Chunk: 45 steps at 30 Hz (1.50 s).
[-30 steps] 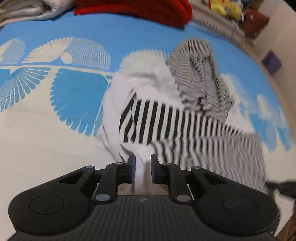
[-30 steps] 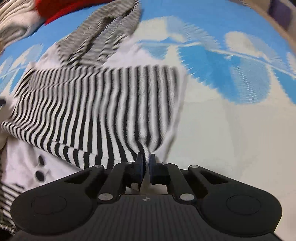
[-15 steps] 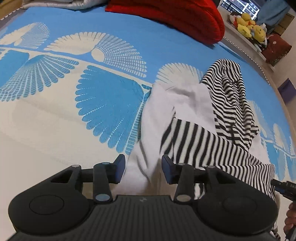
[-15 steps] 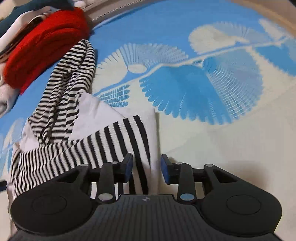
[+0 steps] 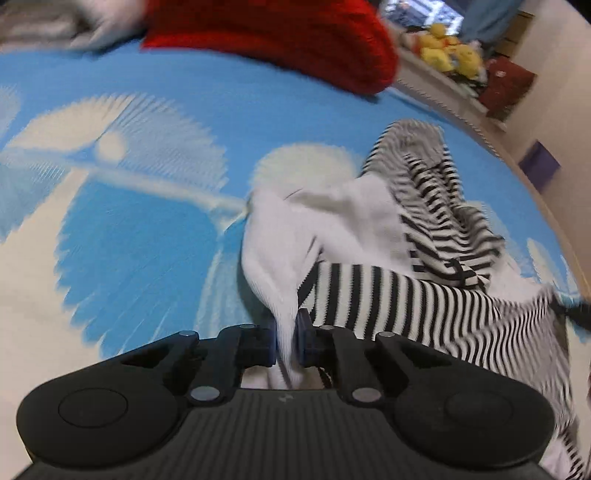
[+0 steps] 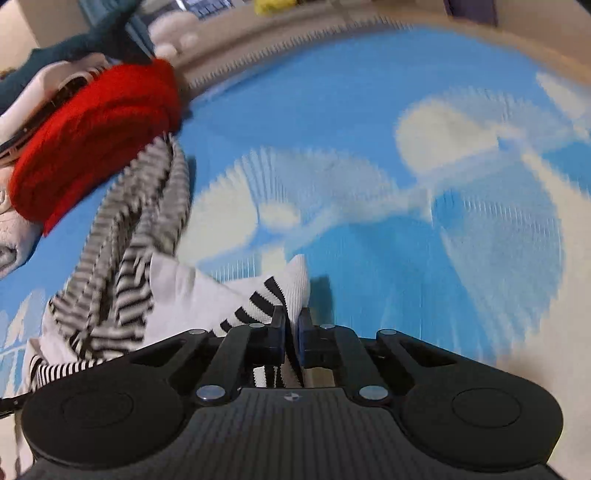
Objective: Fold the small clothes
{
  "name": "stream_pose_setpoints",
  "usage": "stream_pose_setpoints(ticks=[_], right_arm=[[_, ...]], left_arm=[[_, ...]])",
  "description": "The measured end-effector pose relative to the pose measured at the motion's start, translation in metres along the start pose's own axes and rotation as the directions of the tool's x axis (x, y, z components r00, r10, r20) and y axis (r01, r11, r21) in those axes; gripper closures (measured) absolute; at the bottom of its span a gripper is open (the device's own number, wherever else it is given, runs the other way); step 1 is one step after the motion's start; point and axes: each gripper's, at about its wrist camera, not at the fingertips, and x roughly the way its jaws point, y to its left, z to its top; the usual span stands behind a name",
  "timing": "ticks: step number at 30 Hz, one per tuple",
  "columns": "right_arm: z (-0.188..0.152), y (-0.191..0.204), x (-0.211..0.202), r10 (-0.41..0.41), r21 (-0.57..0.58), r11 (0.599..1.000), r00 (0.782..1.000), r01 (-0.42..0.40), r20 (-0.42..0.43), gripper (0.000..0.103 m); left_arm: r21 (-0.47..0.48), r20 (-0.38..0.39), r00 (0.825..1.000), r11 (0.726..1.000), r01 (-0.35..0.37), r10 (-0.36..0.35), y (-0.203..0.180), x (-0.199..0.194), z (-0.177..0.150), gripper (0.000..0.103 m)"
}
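- Your left gripper [image 5: 286, 341] is clenched on a white fold of the striped garment [image 5: 388, 295], the cloth pinched between its blue-padded fingers [image 5: 302, 328] and trailing back under the tool.
- Your right gripper [image 6: 293, 338] is likewise clamped on a white, black-barred edge of the same striped garment [image 6: 236, 299], which rises in a small peak just beyond its fingertips.
- In your left wrist view the garment spreads from the jaws to the far right: a white panel in the middle, broad black-and-white stripes on the near right, and a bunched, finer-striped part farther off.
- In your right wrist view most of the garment lies to the left of the tool, its fine-striped part reaching far left toward the red knit.
- All of it rests on the blue bedspread [image 5: 122, 236] with its pale fan pattern; both views are blurred.
- A red knit item [image 5: 280, 37] lies at the far edge of the bed, beyond the garment; in the right wrist view it [image 6: 96, 136] sits just beside the garment's far striped end, and whether they touch you cannot tell.
- Grey-white folded cloth [image 5: 55, 26] lies to the left of the red knit.
- Yellow plush toys [image 5: 448, 51] sit past the bed's far right edge, well apart from your tools.
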Motion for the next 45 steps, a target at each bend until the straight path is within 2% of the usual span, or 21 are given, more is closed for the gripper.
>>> stream_pose_setpoints(ticks=[3, 5, 9, 12, 17, 19, 21, 23, 25, 27, 28, 31, 32, 34, 37, 38, 39, 40, 41, 44, 45], right_arm=[[0.031, 0.0, 0.008, -0.05, -0.015, 0.999, 0.996, 0.052, 0.079, 0.098], [0.045, 0.001, 0.016, -0.074, -0.004, 0.997, 0.992, 0.075, 0.105, 0.097], [0.045, 0.016, 0.026, -0.121, -0.107, 0.987, 0.993, 0.121, 0.004, 0.091], [0.033, 0.008, -0.007, -0.136, -0.079, 0.987, 0.991, 0.137, 0.013, 0.087], [-0.014, -0.009, -0.098, -0.093, -0.033, 0.995, 0.995, 0.092, -0.023, 0.081], [-0.038, -0.011, -0.139, -0.077, -0.027, 0.997, 0.996, 0.076, -0.036, 0.078], [-0.064, -0.015, -0.174, -0.062, -0.007, 0.998, 0.996, 0.062, -0.059, 0.064], [-0.089, -0.022, -0.202, -0.057, 0.005, 0.998, 0.994, 0.058, -0.092, 0.06], [-0.115, -0.031, -0.221, -0.06, 0.024, 0.998, 0.992, 0.063, -0.107, 0.059], [-0.143, -0.04, -0.228, -0.075, 0.044, 0.996, 0.986, 0.082, -0.152, 0.059], [-0.153, -0.045, -0.227, -0.072, 0.072, 0.994, 0.979, 0.087, -0.189, 0.059], [-0.17, -0.056, -0.218, -0.031, 0.183, 0.979, 0.955, 0.088, -0.293, 0.059], [-0.174, -0.055, -0.216, -0.031, 0.182, 0.979, 0.951, 0.091, -0.307, 0.058], [-0.182, -0.051, -0.208, -0.086, 0.125, 0.983, 0.933, 0.137, -0.35, 0.057], [-0.193, -0.051, -0.202, -0.118, 0.114, 0.978, 0.909, 0.177, -0.401, 0.054], [-0.196, -0.052, -0.201, -0.106, 0.128, 0.977, 0.904, 0.172, -0.413, 0.054], [-0.199, -0.051, -0.2, -0.095, 0.134, 0.977, 0.902, 0.166, -0.422, 0.054], [-0.201, -0.049, -0.2, -0.088, 0.128, 0.979, 0.899, 0.157, -0.429, 0.054], [-0.203, -0.046, -0.199, -0.08, 0.11, 0.984, 0.896, 0.141, -0.436, 0.056], [-0.203, -0.041, -0.206, -0.054, 0.071, 0.993, 0.909, 0.091, -0.413, 0.098], [-0.2, -0.041, -0.212, -0.046, 0.082, 0.993, 0.921, 0.084, -0.388, 0.098]], left_arm=[[0.017, 0.083, 0.996, 1.0, 0.011, -0.012, -0.015, 0.005, 0.01, 0.091], [-0.022, 0.075, 0.997, 0.999, -0.025, 0.027, -0.019, 0.009, 0.012, 0.085], [-0.071, -0.036, 0.999, 0.997, -0.039, 0.036, -0.016, -0.001, 0.011, 0.079], [-0.052, 0.012, 0.999, 0.998, -0.037, 0.038, -0.019, -0.051, 0.01, 0.078], [-0.053, 0.009, 1.0, 0.999, 0.006, -0.005, -0.031, -0.143, -0.014, 0.076], [-0.018, -0.022, 1.0, 1.0, 0.004, -0.005, -0.038, -0.176, -0.04, 0.073], [0.025, -0.056, 0.998, 1.0, 0.002, -0.001, -0.044, -0.205, -0.072, 0.064], [0.046, -0.088, 0.996, 0.999, -0.008, 0.012, -0.045, -0.225, -0.112, 0.061], [0.006, -0.113, 0.994, 1.0, -0.009, 0.01, -0.037, -0.233, -0.151, 0.061], [-0.09, -0.218, 0.976, 0.996, -0.016, -0.004, -0.025, -0.224, -0.183, 0.063], [-0.112, -0.257, 0.966, 0.993, -0.027, -0.003, -0.022, -0.22, -0.188, 0.063], [-0.056, -0.245, 0.97, 0.998, -0.01, -0.004, -0.03, -0.219, -0.193, 0.051], [-0.051, -0.261, 0.965, 0.998, -0.021, 0.007, -0.031, -0.215, -0.195, 0.046], [-0.086, -0.307, 0.951, 0.995, -0.055, 0.026, -0.028, -0.204, -0.2, 0.046], [-0.124, -0.326, 0.945, 0.991, -0.058, 0.015, -0.025, -0.194, -0.205, 0.048], [-0.117, -0.326, 0.945, 0.991, -0.068, 0.026, -0.027, -0.193, -0.206, 0.058], [-0.096, -0.332, 0.942, 0.993, -0.073, 0.037, -0.029, -0.19, -0.208, 0.085], [-0.077, -0.346, 0.938, 0.995, -0.07, 0.039, -0.032, -0.185, -0.206, 0.095], [-0.059, -0.355, 0.934, 0.996, -0.066, 0.041, -0.033, -0.182, -0.207, 0.097], [-0.012, -0.324, 0.945, 0.999, -0.049, 0.042, -0.037, -0.193, -0.206, 0.1], [-0.015, -0.307, 0.951, 0.999, -0.036, 0.03, -0.037, -0.2, -0.206, 0.1]])
